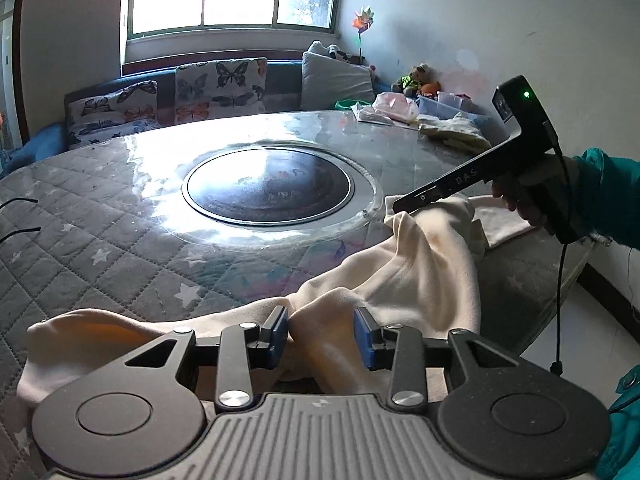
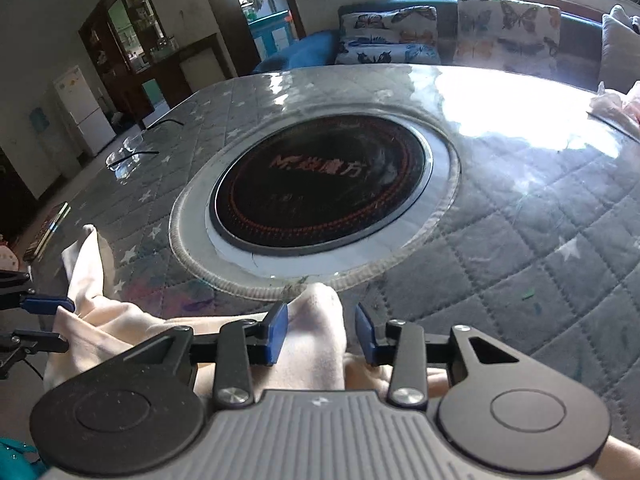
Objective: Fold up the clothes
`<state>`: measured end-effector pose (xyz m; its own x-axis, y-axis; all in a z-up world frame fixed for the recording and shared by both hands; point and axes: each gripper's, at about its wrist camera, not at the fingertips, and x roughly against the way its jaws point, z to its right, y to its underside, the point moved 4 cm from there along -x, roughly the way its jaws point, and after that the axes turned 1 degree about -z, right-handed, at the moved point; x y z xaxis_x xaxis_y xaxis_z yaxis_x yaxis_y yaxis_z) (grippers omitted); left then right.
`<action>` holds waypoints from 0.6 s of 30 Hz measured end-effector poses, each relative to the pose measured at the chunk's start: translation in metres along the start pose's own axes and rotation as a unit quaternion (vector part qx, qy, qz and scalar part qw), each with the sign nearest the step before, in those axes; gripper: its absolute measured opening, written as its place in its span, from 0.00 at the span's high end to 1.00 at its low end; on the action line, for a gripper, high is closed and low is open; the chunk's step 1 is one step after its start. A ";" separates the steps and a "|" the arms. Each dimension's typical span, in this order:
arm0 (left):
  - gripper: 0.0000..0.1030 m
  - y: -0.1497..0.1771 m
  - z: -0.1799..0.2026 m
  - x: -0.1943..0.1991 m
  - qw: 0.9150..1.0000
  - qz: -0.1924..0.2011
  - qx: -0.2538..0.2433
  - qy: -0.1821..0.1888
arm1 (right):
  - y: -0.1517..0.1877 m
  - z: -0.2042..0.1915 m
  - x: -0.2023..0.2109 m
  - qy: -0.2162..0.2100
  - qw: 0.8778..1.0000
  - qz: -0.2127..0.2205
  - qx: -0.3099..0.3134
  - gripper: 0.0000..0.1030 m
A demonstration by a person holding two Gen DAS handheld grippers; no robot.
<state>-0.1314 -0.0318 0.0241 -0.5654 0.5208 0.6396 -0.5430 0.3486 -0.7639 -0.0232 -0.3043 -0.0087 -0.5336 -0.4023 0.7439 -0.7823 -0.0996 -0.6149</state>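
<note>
cream garment bunched along the table's near edge, from 6 o'clock out toward 3 o'clock in the left view, short of the round black hob at centre; left gripper with blue pads parted around a raised ridge of cloth, pads seemingly resting against it rather than pinching; cannot tell for sure whether any grip is taken; right gripper likewise parted, a hump of the cloth poking up between the pads toward 12 o'clock, left pad touching, right pad with a sliver of gap; seen from the left view, right gripper's tip low over the cloth at 3 o'clock; judged early in the fold, still at the gathering and grasping stage; to do it well: close each pair of pads on a single edge or corner rather than a thick wad; lift both ends level and draw apart to shake the bunching flat; lay it down at 12 o'clock over the quilted cover, clear of the glasses at 10 o'clock in the right view and the pile of things at 2 o'clock in the left; risk of a lopsided fold if one side grabs more layers than the other.
</note>
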 end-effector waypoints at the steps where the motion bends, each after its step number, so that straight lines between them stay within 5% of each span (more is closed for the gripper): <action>1: 0.63 0.000 0.000 -0.001 1.000 -0.001 0.002 0.000 | 0.000 0.000 0.000 -0.002 1.000 0.000 -0.002 0.64; 4: 0.66 0.001 -0.001 -0.001 1.000 -0.003 0.004 -0.003 | 0.001 -0.001 0.000 -0.006 1.000 0.001 0.001 0.69; 10: 0.90 -0.003 0.002 0.003 1.000 0.013 -0.009 -0.013 | 0.001 -0.011 0.005 0.017 0.999 0.010 0.045 0.81; 18: 0.93 -0.054 -0.018 -0.005 0.996 0.057 -0.040 -0.062 | -0.017 -0.015 0.027 0.060 0.994 0.060 0.073 0.89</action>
<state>-0.0884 -0.0394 0.0608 -0.6953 0.4628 0.5499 -0.4227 0.3555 -0.8336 -0.0290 -0.3000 0.0264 -0.6621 -0.3091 0.6827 -0.6595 -0.1923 -0.7266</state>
